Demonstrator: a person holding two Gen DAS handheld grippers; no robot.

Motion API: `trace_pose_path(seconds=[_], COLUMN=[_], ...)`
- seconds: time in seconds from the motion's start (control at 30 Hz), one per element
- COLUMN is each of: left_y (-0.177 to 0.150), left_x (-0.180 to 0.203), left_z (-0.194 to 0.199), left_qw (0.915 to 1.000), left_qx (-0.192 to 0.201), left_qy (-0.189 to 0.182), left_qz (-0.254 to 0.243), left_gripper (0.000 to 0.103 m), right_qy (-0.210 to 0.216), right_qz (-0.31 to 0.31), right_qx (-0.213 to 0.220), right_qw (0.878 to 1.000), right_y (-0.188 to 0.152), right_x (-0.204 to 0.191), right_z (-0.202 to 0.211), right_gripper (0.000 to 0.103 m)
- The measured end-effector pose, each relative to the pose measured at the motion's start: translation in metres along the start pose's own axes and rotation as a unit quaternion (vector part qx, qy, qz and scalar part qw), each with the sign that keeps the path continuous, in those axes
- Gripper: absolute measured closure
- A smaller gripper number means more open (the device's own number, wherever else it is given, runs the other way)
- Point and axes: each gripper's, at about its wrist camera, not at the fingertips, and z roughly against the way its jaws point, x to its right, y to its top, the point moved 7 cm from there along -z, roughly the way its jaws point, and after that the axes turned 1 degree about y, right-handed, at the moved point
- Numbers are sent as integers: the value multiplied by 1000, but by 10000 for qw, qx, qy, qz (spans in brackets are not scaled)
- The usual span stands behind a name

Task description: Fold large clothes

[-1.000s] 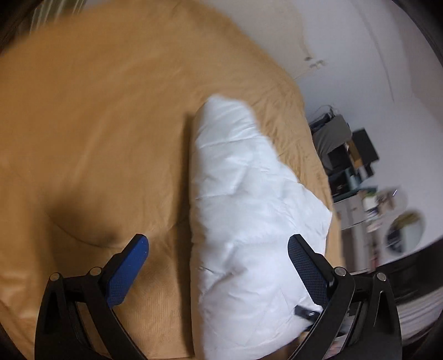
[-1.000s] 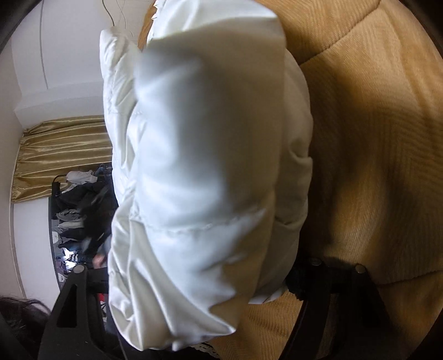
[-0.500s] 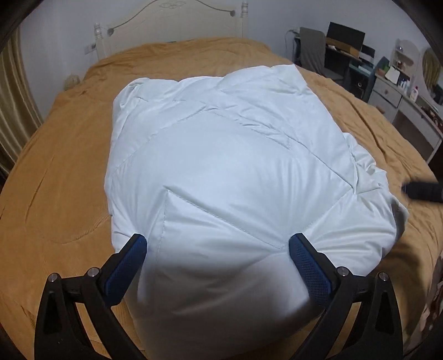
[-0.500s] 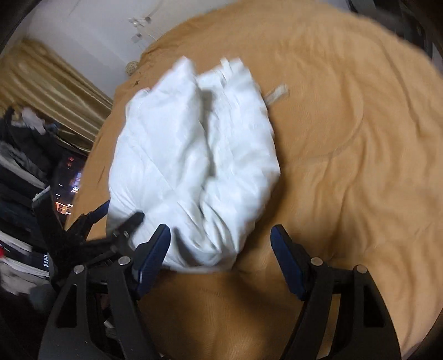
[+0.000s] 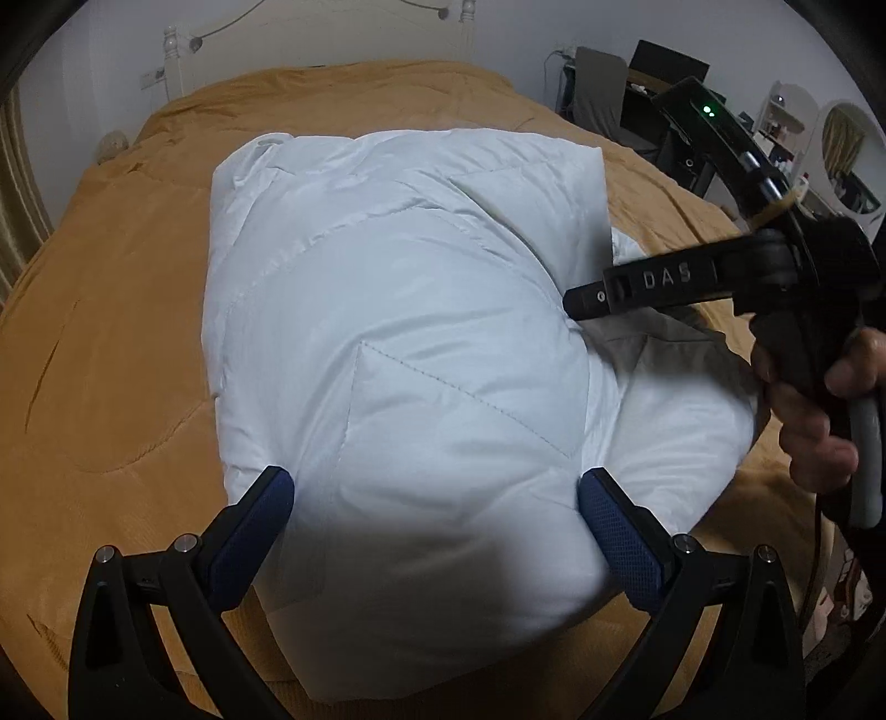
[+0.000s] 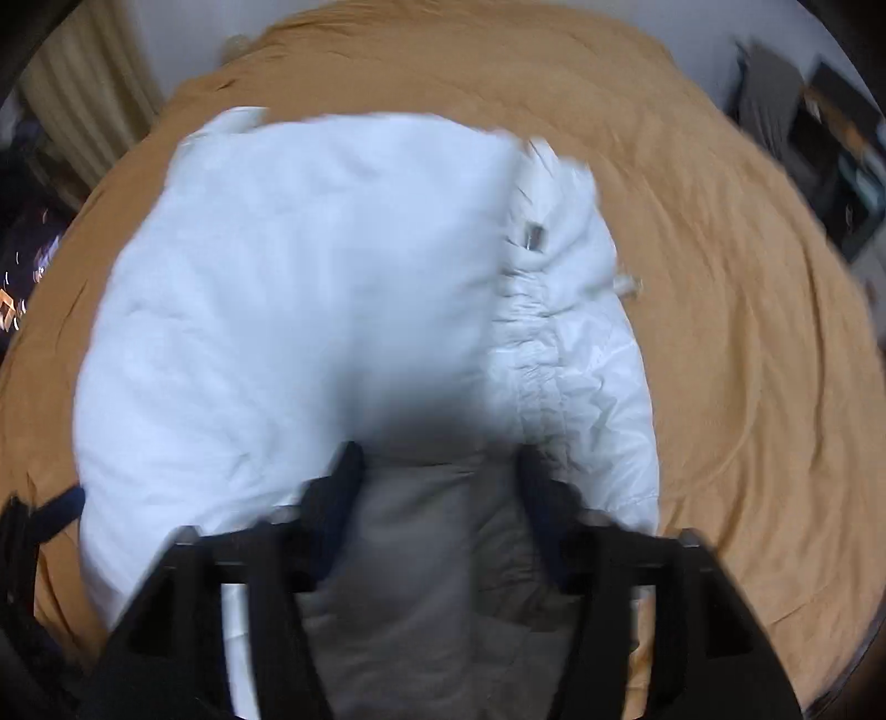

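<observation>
A white puffy quilted jacket (image 5: 398, 343) lies folded in a thick bundle on the orange bedspread (image 5: 111, 343). My left gripper (image 5: 434, 526) is open, its blue pads on either side of the bundle's near end. My right gripper (image 6: 437, 482) is open over the jacket (image 6: 288, 288), its jaws straddling a grey inner fold (image 6: 421, 554) at the near edge. In the left wrist view the right gripper (image 5: 587, 299) comes in from the right, its tip against the jacket's side, held by a hand (image 5: 819, 421).
A white headboard (image 5: 310, 33) stands at the far end of the bed. A desk with a chair and monitor (image 5: 626, 94) and a white dresser with a mirror (image 5: 830, 144) stand to the right. Gold curtains (image 6: 88, 94) hang at the left.
The right gripper has moved in onto the jacket's right side, over the grey fold. The left gripper has stayed open at the bundle's near end, with the view slightly closer.
</observation>
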Motion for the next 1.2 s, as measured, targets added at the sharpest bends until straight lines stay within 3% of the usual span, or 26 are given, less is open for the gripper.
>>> trace_pose_path(seconds=[0.1,0.13,0.17,0.23,0.3,0.43,0.5,0.53,0.6,0.63,0.7,0.77,0.9,1.03,1.2], left_y=[-3,-3,-3,-4,-6,-4,-3,-3,-4,-6,-8,-11,-14,-15,-16], left_x=[-1,-3,-5,-5,-3,-4,-3,-2,2,3,5,2,-7,-11,-21], left_z=[-3,-5,-4,-3,-2,-4,-3,-3,-3,-2,-2,-4,-3,1,6], left_qw=[10000,9999,9998,9997,9997,9995,9995,9994,9992,9991,9991,9989,9979,9971,9943], left_qx=[-68,-107,-138,-169,-178,-201,-180,-176,-193,-201,-204,-285,-381,-425,-521], left_qy=[13,-45,-96,-150,-154,-220,-272,-296,-348,-348,-327,-354,-505,-554,-641], left_qz=[-6,53,96,98,78,68,48,27,-57,-108,-178,-94,147,295,681], left_gripper=[0,0,0,0,0,0,0,0,0,0,0,0,0,0,0], right_qy=[-163,-357,-521,-394,-104,-444,-554,-738,-1491,-1500,-1071,-1047,-792,-429,-451], right_qz=[-29,153,364,701,1023,1195,961,834,612,368,42,53,286,341,248], right_qx=[85,256,541,955,1077,527,-1,-96,-160,-308,-433,-178,969,1549,1720], right_qw=[9998,9989,9965,9922,9889,9904,9938,9937,9868,9875,9933,9943,9917,9864,9837], right_y=[7,12,19,36,51,88,96,104,115,116,114,113,92,35,-21], right_x=[-5,-14,-26,-56,-89,-101,-77,-61,-25,-9,2,-2,-27,-43,-31], right_z=[27,40,57,83,91,29,-22,-41,-63,-72,-73,-52,31,90,101], right_gripper=[55,63,65,65,65,65,67,67,67,67,67,68,68,67,67])
